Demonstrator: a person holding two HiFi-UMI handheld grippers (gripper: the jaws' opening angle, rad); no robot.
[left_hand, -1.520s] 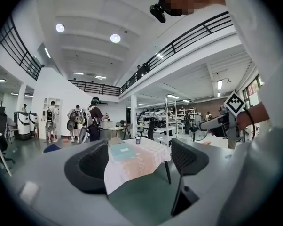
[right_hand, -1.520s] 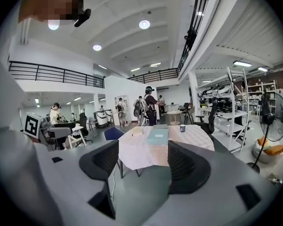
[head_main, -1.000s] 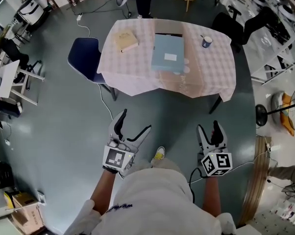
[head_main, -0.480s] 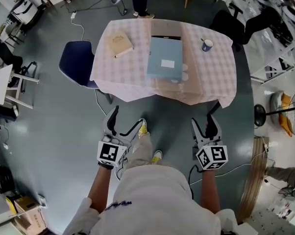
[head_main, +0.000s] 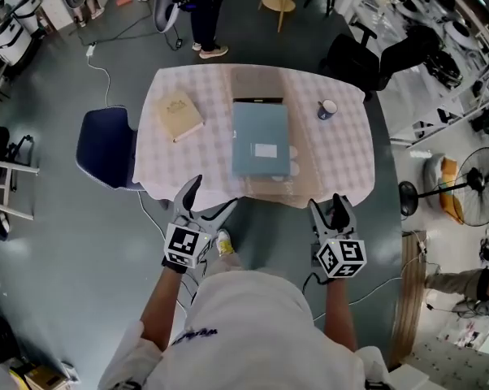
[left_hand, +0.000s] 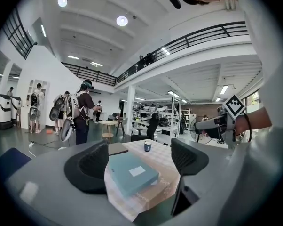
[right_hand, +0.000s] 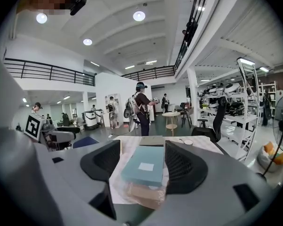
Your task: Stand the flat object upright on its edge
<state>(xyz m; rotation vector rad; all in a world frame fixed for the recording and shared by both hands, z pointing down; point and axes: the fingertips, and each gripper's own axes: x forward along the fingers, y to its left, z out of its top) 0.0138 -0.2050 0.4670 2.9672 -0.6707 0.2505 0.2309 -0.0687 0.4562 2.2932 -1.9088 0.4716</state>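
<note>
The flat blue box [head_main: 260, 140] lies on its big face at the centre of the worktop [head_main: 350, 161], white label up. Just beyond it is a dark flat board [head_main: 257, 84]. A tan book [head_main: 179, 114] is at left, a cup [head_main: 326, 109] at far right. At the near edge we see the left gripper [head_main: 212, 195] w/ fingers wide and the right gripper [head_main: 329, 208] w/ fingers apart. Both hold nothing and are clear of the box.
</note>
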